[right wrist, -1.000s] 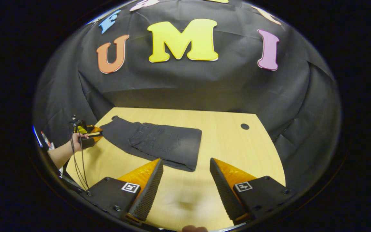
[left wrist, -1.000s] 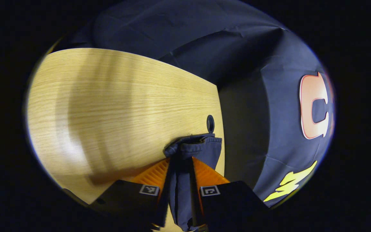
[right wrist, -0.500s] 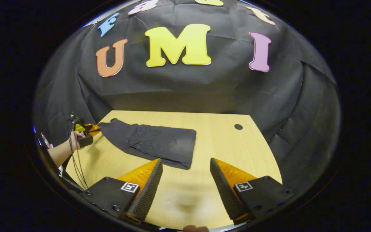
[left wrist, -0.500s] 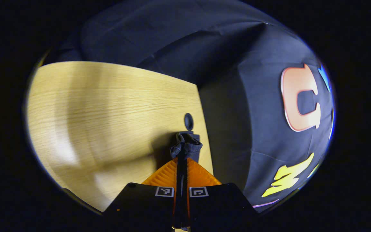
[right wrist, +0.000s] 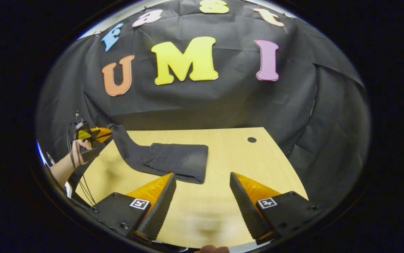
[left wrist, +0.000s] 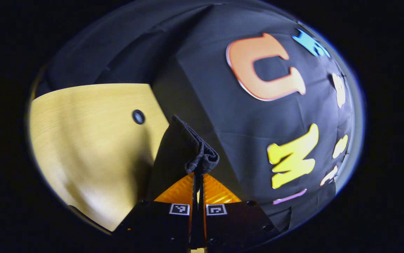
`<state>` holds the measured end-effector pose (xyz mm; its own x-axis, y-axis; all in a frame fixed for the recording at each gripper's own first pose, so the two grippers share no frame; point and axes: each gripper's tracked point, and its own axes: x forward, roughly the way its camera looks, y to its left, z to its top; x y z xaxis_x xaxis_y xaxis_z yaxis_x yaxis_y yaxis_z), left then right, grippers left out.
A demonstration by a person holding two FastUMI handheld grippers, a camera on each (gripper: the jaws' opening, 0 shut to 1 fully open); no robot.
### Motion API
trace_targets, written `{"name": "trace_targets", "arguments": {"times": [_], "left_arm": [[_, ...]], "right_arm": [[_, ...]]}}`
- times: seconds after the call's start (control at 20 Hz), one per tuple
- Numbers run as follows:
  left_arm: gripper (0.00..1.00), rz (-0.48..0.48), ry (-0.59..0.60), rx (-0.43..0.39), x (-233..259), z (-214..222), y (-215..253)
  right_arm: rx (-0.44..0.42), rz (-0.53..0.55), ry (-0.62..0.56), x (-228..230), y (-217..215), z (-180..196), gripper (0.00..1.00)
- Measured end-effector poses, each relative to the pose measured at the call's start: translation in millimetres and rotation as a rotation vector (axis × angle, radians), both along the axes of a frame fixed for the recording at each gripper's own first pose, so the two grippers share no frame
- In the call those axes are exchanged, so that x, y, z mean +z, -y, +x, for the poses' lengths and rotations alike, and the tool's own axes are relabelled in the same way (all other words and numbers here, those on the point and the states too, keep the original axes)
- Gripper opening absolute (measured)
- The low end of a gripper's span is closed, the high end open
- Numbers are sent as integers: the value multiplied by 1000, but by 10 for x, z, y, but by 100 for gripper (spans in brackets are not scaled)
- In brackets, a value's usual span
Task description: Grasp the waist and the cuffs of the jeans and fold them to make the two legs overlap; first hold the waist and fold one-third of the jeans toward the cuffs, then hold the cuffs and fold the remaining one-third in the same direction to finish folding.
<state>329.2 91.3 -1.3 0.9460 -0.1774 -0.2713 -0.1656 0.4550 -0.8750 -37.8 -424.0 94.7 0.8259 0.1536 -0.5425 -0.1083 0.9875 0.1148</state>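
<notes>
Since the earlier frame, our left tool [left wrist: 198, 175] has lifted the cuff end of the jeans [right wrist: 166, 161] off the bench [right wrist: 223, 196] and swung toward the booth wall, so the left gripper view now looks more at the black cloth than at the wood. We hold the left tool closed tight on the cuffs [left wrist: 202, 160]: both fingers press on a bunched fold of dark denim that pokes out just past the tips, and a flap of the leg hangs down to the left of it, in front of the bench edge. A small dark hole [left wrist: 138, 116] in the bench top sits to the left of that flap.

In the right gripper view we see the same grasp from farther off. At the far left a hand [right wrist: 79, 149] holds the left tool [right wrist: 103, 133], with cables trailing down from it, and the leg of the jeans rises from the bench up to its tips. The rest of the jeans lies flat on the bench, already folded into a thick rectangle with the back pocket facing up, left of the bench's middle.

Our right tool [right wrist: 202, 196] hovers low over the near part of the bench with its fingers set wide apart and nothing between them. It is near the folded edge of the jeans but apart from it. Another dark hole [right wrist: 252, 140] lies toward the far right corner of the bench.
</notes>
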Motion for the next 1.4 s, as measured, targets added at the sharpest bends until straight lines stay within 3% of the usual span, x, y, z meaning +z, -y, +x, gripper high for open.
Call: {"name": "trace_targets", "arguments": {"times": [0.05,0.3,0.35,0.45,0.5,0.65,0.75,0.95,1.05,1.2,1.25,1.3,1.35,1.4], "left_arm": [[3,7,19,-36,123,0,234],[3,39,76,-215,495,-120,1414],[3,43,70,-254,492,-159,1648],[3,58,47,-322,383,-247,2095],[3,65,35,-354,258,-295,2283],[3,77,0,-427,-144,-327,2857],[3,86,-32,-455,-426,-311,3133],[3,106,-153,-498,-1047,-359,3548],[3,123,-216,-482,-1282,-341,3575],[7,214,-248,-459,-1435,-289,3490],[0,249,-239,-458,-1398,-269,3460],[14,285,-227,-462,-1322,-289,3436],[15,339,-223,-471,-1259,-324,3381],[31,400,-225,-472,-1219,-399,3296]], "right_arm": [[-13,11,2,14,52,-44,95],[-97,15,36,91,453,-322,92],[-115,8,42,106,560,-380,96],[-158,2,47,104,759,-496,99],[-181,3,43,90,856,-549,93],[-250,5,12,-13,1144,-709,96],[-297,-7,-26,-117,1346,-825,93],[-352,-2,-68,-247,1609,-976,96],[-351,6,-79,-282,1603,-961,93],[-322,-1,-73,-271,1525,-812,96],[-304,-5,-64,-237,1473,-734,96],[-285,-8,-54,-210,1413,-652,96],[-263,-13,-38,-162,1346,-560,93],[-238,-16,-22,-115,1276,-467,96]]}}
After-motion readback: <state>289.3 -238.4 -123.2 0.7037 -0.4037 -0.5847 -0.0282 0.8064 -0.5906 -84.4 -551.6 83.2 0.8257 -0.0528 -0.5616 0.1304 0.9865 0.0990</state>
